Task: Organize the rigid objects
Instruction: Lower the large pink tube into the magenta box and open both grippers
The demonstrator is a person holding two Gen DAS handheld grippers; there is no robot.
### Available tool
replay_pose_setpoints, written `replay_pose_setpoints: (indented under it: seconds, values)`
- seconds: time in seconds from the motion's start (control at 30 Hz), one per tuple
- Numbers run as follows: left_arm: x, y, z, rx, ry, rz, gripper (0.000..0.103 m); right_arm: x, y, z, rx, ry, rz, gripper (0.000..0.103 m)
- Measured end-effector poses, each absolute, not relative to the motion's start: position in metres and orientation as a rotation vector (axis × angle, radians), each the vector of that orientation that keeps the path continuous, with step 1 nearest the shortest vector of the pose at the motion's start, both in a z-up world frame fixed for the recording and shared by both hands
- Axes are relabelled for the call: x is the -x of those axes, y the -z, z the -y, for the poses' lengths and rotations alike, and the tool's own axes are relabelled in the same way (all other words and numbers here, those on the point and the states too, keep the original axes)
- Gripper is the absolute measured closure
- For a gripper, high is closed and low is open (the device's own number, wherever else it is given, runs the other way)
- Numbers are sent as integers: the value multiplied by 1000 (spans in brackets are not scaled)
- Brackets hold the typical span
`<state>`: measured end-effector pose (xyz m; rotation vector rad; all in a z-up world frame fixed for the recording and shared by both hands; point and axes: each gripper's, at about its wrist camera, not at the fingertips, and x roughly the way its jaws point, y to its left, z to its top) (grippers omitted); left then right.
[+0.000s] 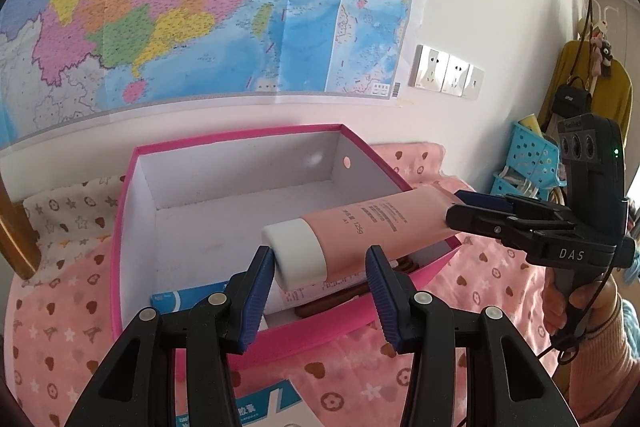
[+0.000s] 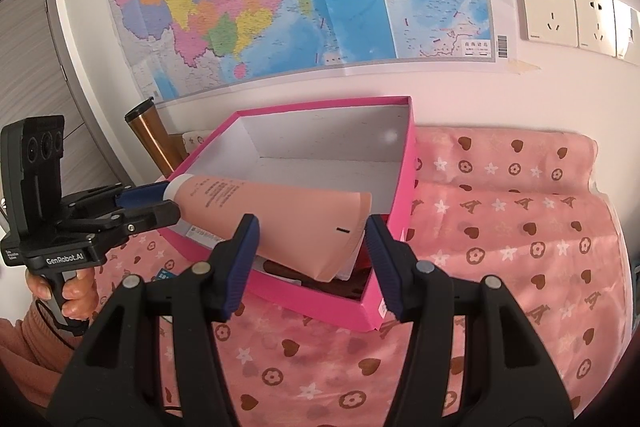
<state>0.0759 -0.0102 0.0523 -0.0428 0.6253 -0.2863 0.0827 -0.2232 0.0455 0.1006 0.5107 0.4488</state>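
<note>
A pink tube (image 1: 372,223) with a white cap (image 1: 296,255) hangs level over the near corner of an open pink box (image 1: 240,141). My left gripper (image 1: 319,254) is shut on the cap end. From the right, my right gripper (image 1: 460,207) is shut on the flat crimped end. In the right wrist view the tube (image 2: 280,211) runs from my right gripper (image 2: 310,223) across to the left gripper (image 2: 160,201) above the box (image 2: 320,105). Under the tube, inside the box, lie a blue-white carton (image 1: 176,301) and a brown item (image 1: 320,307), partly hidden.
The box sits on a bed with a pink heart-and-star sheet (image 2: 500,227). A second blue-white carton (image 1: 256,407) lies on the sheet in front of the box. A wall with a map stands behind. Blue baskets (image 1: 532,155) are at the right, a copper post (image 2: 152,135) at the left.
</note>
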Motion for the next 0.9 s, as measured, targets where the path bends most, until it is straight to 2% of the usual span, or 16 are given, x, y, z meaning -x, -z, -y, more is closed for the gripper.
replay_pose_setpoints:
  seconds: [0.9]
  values:
    - [-105,-34,8,44,260,-684,56,-100,-35,214,-24,-403,-555,45]
